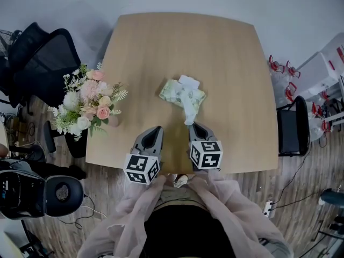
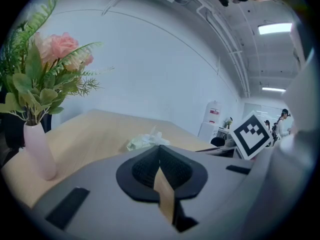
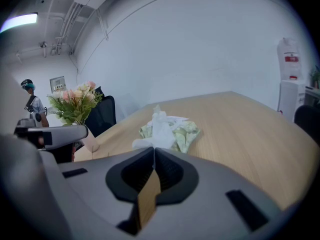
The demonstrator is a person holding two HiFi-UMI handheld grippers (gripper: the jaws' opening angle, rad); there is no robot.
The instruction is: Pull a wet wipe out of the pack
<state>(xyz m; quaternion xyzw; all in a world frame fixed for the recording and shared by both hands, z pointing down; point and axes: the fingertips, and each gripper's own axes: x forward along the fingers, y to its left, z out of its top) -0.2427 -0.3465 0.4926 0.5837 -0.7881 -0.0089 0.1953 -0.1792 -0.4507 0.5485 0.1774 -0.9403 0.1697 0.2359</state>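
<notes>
Grey right gripper [image 1: 191, 124] nose-down on wipe [image 1: 188, 106]

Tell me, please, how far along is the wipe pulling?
Done: the right gripper is shut on the wet wipe. In hand: the wipe is stretched partly out of the pack. Left: freeing its far end, which sits at the pack opening. The left gripper is shut, empty.

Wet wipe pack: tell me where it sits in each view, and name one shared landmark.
Head view: wet wipe pack mid-table, beyond the right gripper.
Left gripper view: pack small, centre, just above the jaws.
Right gripper view: pack central, close beyond the jaws, a wipe trailing out.
Shared landmark: flower vase, left of the pack in all three.
</notes>
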